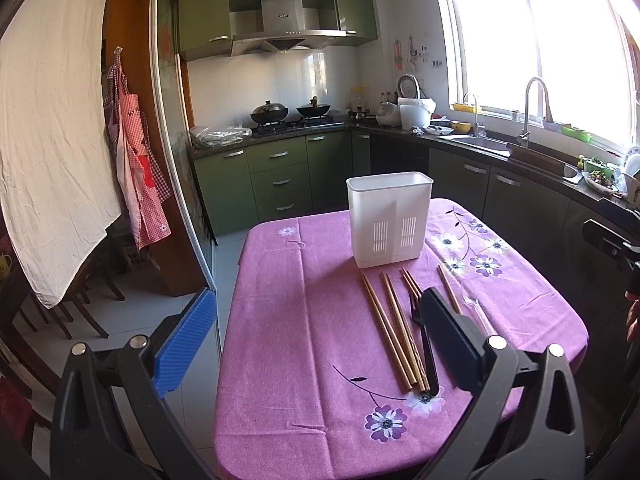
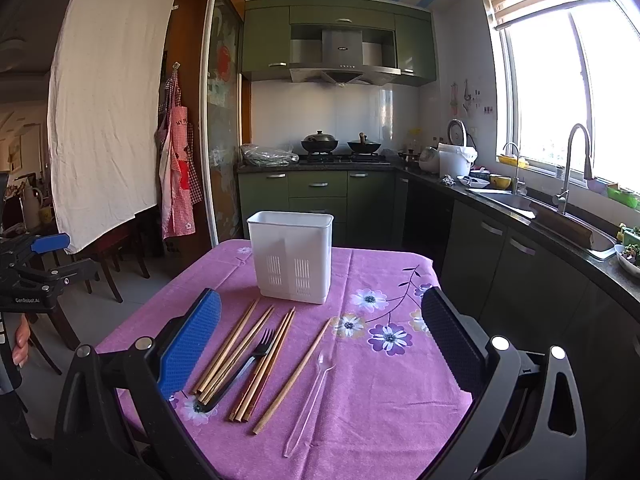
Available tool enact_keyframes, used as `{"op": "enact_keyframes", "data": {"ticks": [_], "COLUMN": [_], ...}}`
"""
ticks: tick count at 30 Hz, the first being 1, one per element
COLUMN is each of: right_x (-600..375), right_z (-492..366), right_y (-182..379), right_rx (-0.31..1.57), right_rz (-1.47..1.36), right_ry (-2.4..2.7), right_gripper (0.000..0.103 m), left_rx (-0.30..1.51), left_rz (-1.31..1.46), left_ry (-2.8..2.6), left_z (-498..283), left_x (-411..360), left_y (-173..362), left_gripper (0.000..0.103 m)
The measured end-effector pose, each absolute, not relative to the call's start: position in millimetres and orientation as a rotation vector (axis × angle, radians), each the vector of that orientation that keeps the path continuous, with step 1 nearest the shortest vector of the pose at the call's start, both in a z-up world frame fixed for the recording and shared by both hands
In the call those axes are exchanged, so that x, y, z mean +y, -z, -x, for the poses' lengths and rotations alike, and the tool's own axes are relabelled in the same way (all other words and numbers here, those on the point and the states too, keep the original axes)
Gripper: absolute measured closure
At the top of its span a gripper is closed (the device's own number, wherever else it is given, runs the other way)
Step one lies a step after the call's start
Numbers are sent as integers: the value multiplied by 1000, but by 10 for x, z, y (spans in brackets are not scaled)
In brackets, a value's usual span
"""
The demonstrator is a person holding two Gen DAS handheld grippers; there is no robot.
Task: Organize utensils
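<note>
Both grippers, left gripper [image 1: 316, 340] and right gripper [image 2: 320, 344], hover spread wide (holding nothing) near chopsticks [image 2: 232, 354], black fork [image 2: 250, 360], clear spoon [image 2: 314, 388]; white holder [image 2: 292, 262] stands farther.

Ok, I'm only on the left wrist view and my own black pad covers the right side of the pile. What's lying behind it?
Observer: A clear spoon, the rightmost utensil, lying alone on the tablecloth with its bowl toward the holder.
Operator: I see the tip of one stick there too. Where does it run?
Observer: That single chopstick lies flat just left of the spoon, not touching it.
Operator: And the other hand's tool?
Observer: The right gripper is above the near end of the utensils, jaws wide open and holding nothing.
</note>
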State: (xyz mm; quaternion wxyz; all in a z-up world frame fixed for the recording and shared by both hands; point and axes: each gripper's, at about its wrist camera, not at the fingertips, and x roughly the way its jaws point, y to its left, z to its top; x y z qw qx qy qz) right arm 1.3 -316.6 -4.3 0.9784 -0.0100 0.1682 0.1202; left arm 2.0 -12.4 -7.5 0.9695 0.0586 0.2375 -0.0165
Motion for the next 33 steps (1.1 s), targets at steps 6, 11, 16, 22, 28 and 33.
{"op": "enact_keyframes", "data": {"ticks": [6, 11, 16, 22, 28, 33], "right_x": [-3164, -3168, -3166, -3193, -3268, -3107], "right_z": [-28, -58, -207, -727, -1218, -1584], "right_y": [43, 48, 96, 265, 417, 725], "right_rx": [346, 353, 411, 603, 700, 886], "right_rz": [22, 21, 24, -1, 4, 66], "right_ry": [-241, -239, -239, -235, -189, -206], "right_gripper": [4, 4, 4, 4, 4, 4], "left_rx": [482, 486, 525, 724, 942, 1032], "left_rz": [-120, -119, -129, -104, -83, -101], "left_ry": [33, 34, 45, 69, 170, 246], "left_z": [-21, -32, -158, -735, -1303, -1567], "left_x": [-124, -124, -142, -184, -418, -786], "left_y": [79, 94, 140, 410, 797, 993], "left_gripper": [6, 6, 6, 6, 6, 6]}}
